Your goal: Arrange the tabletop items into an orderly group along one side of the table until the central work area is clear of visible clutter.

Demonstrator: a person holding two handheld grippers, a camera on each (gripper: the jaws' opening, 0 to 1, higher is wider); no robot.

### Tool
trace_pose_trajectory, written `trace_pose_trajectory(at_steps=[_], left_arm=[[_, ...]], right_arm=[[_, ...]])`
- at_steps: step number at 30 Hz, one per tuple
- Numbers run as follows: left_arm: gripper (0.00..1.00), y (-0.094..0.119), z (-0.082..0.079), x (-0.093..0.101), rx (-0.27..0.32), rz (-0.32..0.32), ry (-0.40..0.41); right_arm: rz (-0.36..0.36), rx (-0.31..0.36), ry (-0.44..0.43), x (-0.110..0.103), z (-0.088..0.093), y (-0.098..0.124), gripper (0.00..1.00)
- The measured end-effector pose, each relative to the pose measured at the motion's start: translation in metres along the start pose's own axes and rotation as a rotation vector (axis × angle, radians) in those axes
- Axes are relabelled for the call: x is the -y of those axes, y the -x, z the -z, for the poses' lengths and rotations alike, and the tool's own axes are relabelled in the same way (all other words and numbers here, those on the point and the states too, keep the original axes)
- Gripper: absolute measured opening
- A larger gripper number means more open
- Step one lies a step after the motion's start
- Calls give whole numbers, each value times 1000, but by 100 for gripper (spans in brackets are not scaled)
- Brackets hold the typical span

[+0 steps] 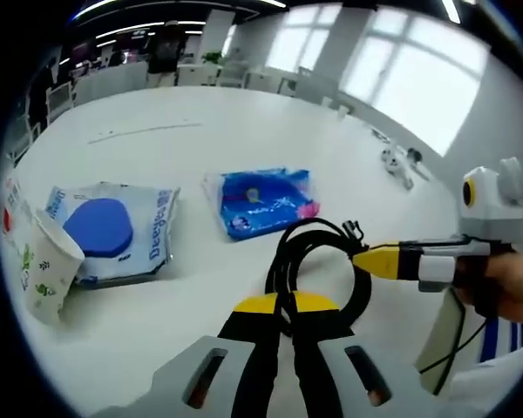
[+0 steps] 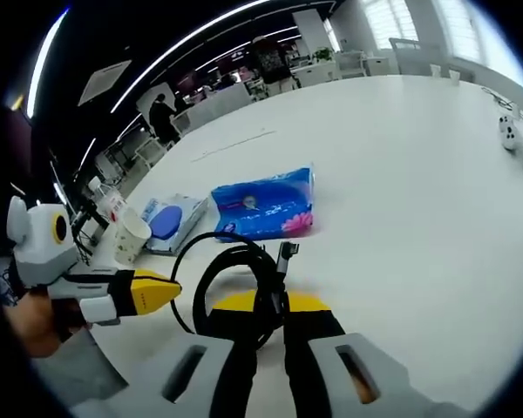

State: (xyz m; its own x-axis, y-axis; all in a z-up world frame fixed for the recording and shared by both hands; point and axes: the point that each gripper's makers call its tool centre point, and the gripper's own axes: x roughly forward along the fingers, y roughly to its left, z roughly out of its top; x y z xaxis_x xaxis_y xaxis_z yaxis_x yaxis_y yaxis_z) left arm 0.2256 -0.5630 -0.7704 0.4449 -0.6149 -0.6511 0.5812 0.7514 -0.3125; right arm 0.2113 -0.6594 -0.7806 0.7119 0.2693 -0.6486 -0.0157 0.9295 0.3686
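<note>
a white table (image 1: 244, 131) in a bright open office; both tools clamp the coiled black cable (image 1: 318, 261).

open-plan office. long ceiling light strips (image 2: 200, 39), a row of big windows (image 1: 418, 61), and rows of desks with chairs (image 1: 113, 83) behind the large white bench (image 1: 244, 131). a person (image 2: 166, 117) stands among the far desks.

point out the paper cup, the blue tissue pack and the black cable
paper cup (image 1: 50, 264), left gripper view, on its side wall.
blue tissue pack (image 2: 266, 207), right gripper view, on the middle of its top face.
black cable (image 1: 289, 246), left gripper view, on the left side of its coil.
</note>
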Motion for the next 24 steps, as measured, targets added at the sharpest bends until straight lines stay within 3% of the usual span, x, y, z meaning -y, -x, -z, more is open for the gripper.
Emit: trace_pose_trajectory(at_steps=[8, 13, 24], left_arm=[[0, -8, 8, -7, -19, -10, -13], [0, -14, 13, -9, -34, -6, -19], [1, -20, 17, -13, -39, 2, -17]], right_arm=[[2, -17, 24, 3, 5, -9, 7], [0, -54, 54, 6, 16, -13, 8], [-29, -33, 89, 6, 13, -16, 8]])
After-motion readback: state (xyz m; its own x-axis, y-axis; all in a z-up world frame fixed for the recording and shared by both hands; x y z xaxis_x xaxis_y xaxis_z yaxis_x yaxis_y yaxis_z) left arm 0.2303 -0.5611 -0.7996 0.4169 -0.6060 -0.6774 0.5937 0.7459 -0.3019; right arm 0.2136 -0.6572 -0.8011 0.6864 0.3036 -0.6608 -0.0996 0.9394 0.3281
